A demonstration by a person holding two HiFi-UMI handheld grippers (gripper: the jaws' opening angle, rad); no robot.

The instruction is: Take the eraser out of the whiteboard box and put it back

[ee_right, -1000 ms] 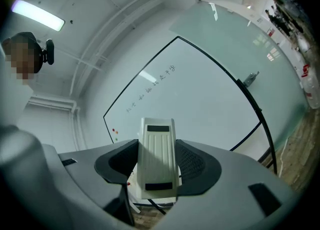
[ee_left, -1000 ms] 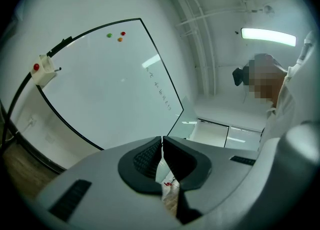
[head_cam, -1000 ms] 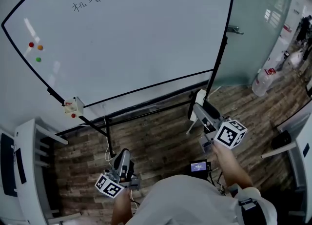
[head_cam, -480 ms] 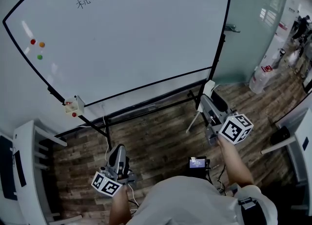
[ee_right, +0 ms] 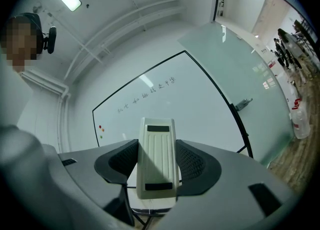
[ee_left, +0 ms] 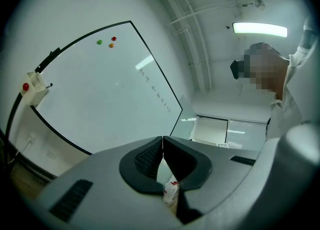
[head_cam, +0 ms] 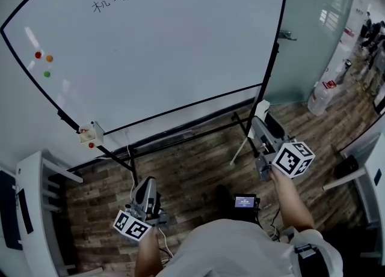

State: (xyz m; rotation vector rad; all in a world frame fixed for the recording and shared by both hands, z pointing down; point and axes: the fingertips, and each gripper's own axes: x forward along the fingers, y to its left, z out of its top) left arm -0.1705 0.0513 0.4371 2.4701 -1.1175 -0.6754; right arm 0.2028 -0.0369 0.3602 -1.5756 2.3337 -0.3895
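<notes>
A white eraser with black end strips stands upright between the pads of my right gripper, which is shut on it. In the head view this gripper is low at the whiteboard's right post, and the eraser sticks out beyond the jaws. The small white whiteboard box hangs at the board's lower left corner, far from the eraser; it also shows as the box in the left gripper view. My left gripper hangs low over the floor, and its jaws meet at the tips with nothing held.
The whiteboard on a black stand carries handwriting along the top and three coloured magnets at the left. A white shelf unit stands at the left. A glass wall and a large water bottle are at the right.
My right gripper has shifted a little to the right with the eraser still in it. The left gripper has barely moved.
</notes>
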